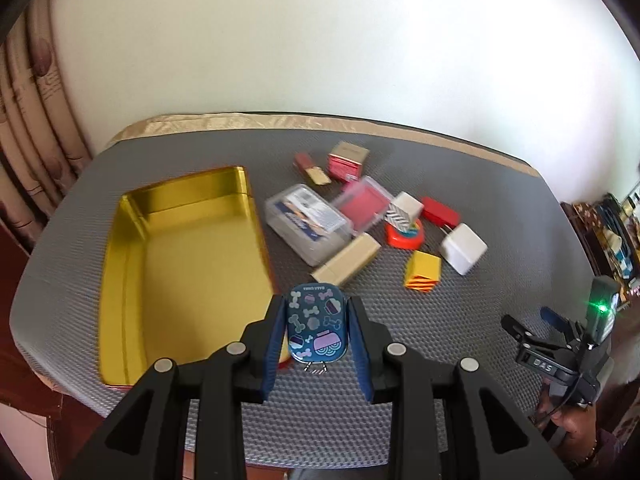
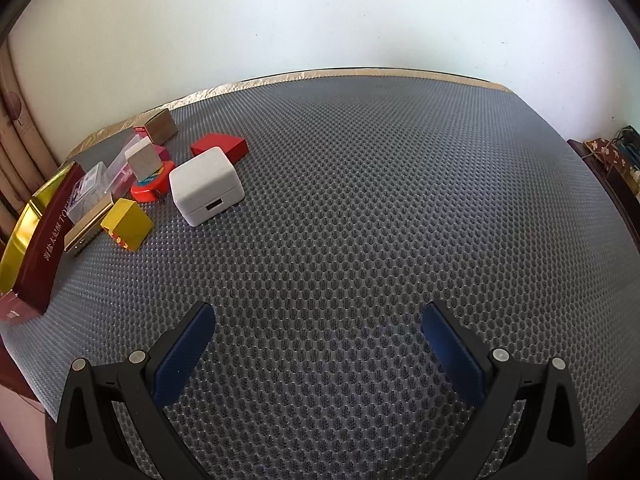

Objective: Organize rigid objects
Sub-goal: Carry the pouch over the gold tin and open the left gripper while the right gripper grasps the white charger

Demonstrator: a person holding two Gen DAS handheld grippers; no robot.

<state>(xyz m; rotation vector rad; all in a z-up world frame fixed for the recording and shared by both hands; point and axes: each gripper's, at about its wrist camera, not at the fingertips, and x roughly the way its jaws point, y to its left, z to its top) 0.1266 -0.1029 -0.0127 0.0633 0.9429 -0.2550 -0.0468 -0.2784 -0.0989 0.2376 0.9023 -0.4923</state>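
My left gripper [image 1: 316,308] is shut on a small blue tin [image 1: 316,326] printed with bones and bowls, held above the mat just right of the gold tray [image 1: 120,280]. The tray is empty in the left wrist view and shows as a dark red wall [image 2: 48,240] in the right wrist view. A pile of small boxes lies beyond: a clear plastic case [image 1: 308,222], a beige box [image 1: 346,260], a yellow box [image 1: 422,270] [image 2: 128,224], a white charger [image 1: 464,248] [image 2: 206,186]. My right gripper [image 2: 318,330] is open and empty over bare mat; it also shows in the left wrist view [image 1: 536,326].
A red box [image 2: 220,146], a red round holder [image 2: 152,188] and a brown-topped box [image 2: 160,126] sit in the pile. The grey mesh mat [image 2: 380,200] covers the table. A white wall is behind; curtains stand at the left.
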